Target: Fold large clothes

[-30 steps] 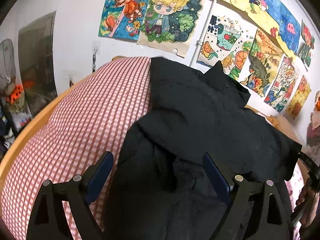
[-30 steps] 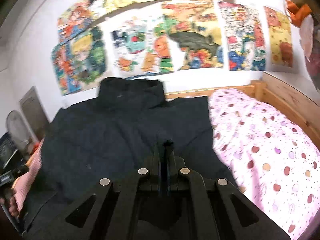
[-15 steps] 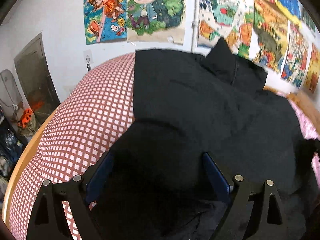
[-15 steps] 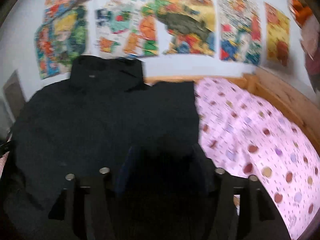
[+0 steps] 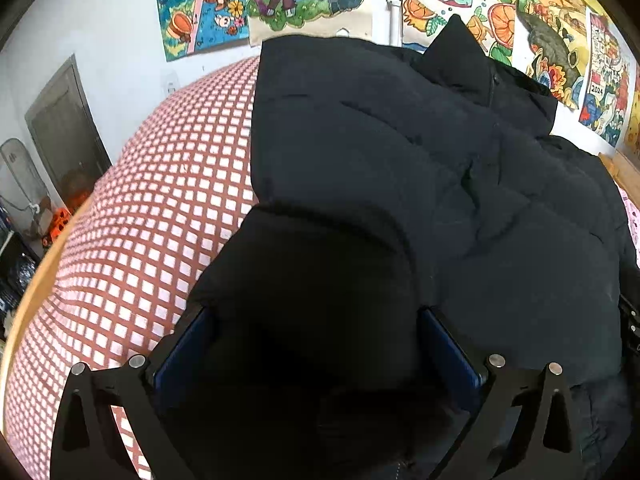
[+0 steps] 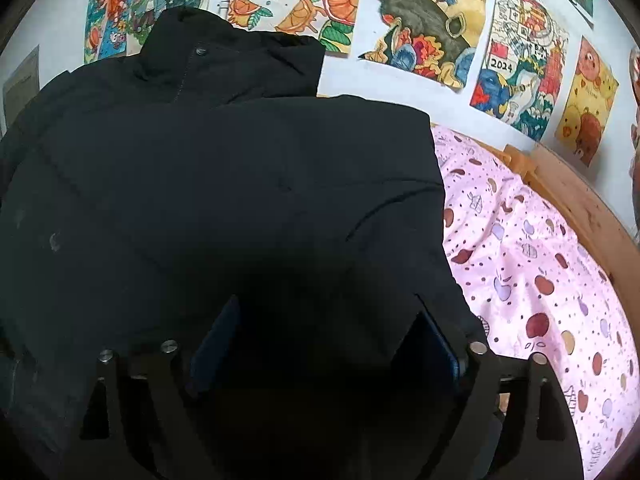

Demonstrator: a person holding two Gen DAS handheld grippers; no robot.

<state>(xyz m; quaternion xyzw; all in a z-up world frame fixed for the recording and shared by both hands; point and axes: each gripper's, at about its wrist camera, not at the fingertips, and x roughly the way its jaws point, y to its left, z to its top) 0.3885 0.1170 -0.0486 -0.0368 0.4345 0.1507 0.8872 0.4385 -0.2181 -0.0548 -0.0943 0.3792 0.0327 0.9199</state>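
A large black padded jacket (image 5: 400, 168) lies spread on the bed, collar toward the wall; it also fills the right wrist view (image 6: 224, 184). Both sleeves lie folded in over the body. My left gripper (image 5: 316, 344) is open, its jaws wide apart, with a rounded fold of the jacket's lower left side bulging between them. My right gripper (image 6: 324, 340) is also open, jaws wide apart over the jacket's lower right edge. Black cloth lies between both pairs of jaws, not pinched.
A red-and-white checked cover (image 5: 132, 240) lies left of the jacket, a pink spotted cover (image 6: 540, 272) to its right. The wooden bed frame (image 6: 580, 208) runs along the right side. Colourful posters (image 6: 420, 20) cover the wall behind. A door (image 5: 64, 128) stands at left.
The right gripper was shut one second ago and has opened wide. Both grippers have moved forward and down onto the jacket's lower part, so cloth now sits between their jaws.
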